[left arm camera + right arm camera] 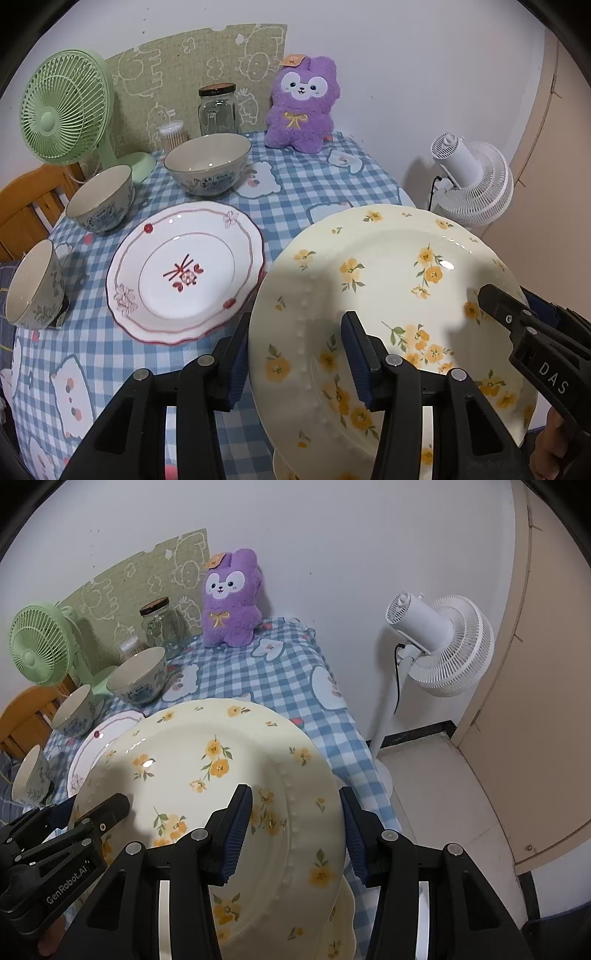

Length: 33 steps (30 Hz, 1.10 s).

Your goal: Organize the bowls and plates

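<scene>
A cream plate with yellow flowers (388,273) hangs tilted above the blue checked tablecloth (295,192). My left gripper (295,350) is shut on its left rim, and my right gripper (293,830) is shut on its right rim. The edge of a second flowered plate (341,923) shows just beneath it. To the left a white plate with a red rim (184,273) lies flat. A large bowl (207,162) and two smaller bowls (99,199) (33,284) stand around it, all upright.
A green desk fan (66,107), a glass jar (218,110), a swab holder (171,134) and a purple plush (301,107) line the back by the wall. A white floor fan (439,642) stands right of the table, a wooden chair (26,206) left.
</scene>
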Available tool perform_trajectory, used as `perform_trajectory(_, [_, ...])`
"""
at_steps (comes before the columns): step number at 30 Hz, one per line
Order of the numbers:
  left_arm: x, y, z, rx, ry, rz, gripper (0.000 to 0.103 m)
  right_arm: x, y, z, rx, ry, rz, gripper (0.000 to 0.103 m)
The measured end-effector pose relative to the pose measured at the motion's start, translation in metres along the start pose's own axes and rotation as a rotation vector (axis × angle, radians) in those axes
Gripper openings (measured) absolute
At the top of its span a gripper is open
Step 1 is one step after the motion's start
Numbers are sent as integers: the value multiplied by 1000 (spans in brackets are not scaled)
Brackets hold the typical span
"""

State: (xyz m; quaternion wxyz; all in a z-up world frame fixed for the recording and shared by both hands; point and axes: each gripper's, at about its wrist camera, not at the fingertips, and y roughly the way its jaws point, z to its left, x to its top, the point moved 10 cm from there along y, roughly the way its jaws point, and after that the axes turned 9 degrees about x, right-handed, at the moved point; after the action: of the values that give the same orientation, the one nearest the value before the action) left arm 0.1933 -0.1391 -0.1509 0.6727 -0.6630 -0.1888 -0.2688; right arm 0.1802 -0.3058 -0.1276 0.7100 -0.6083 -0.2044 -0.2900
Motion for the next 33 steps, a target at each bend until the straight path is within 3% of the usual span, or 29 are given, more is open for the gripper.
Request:
perform_trajectory(23, [-57,-1,-7,-7,29,59,48,-65,-6,-11,-8,44,56,51])
perform_trajectory(33, [-67,-6,-8,11,36,46,48,-78,-5,-11,-7,44,72,51])
